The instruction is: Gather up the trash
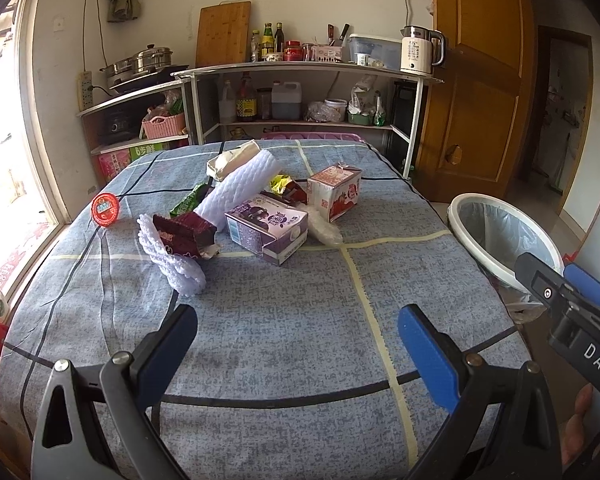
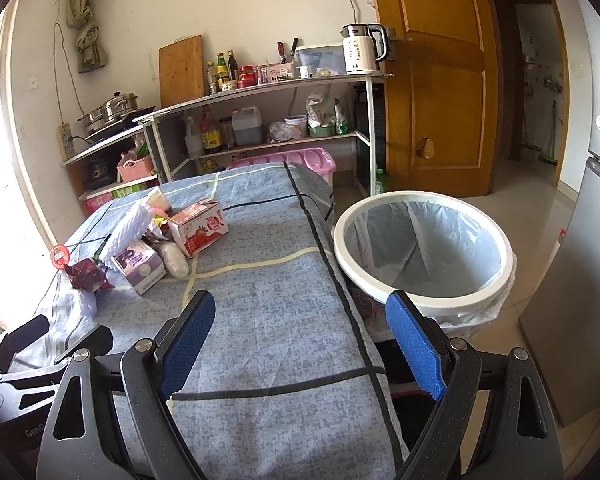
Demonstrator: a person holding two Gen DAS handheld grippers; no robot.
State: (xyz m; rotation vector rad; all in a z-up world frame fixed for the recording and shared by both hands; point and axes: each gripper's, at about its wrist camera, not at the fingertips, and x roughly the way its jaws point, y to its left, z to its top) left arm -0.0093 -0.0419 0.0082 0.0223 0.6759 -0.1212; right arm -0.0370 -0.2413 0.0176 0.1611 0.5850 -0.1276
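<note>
Ahead, trash pile well beyond left claw, both claws wide, empty-jawed

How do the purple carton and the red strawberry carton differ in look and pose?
The purple carton lies flat on its side with one end facing the camera; the red strawberry carton stands higher, its peaked top up. The purple carton sits nearer the grippers, the red one farther back and closer to the bin. The purple carton is lilac with dark print; the red one is pink-red with strawberries. Both rest on the blue cloth, ungripped.
</note>
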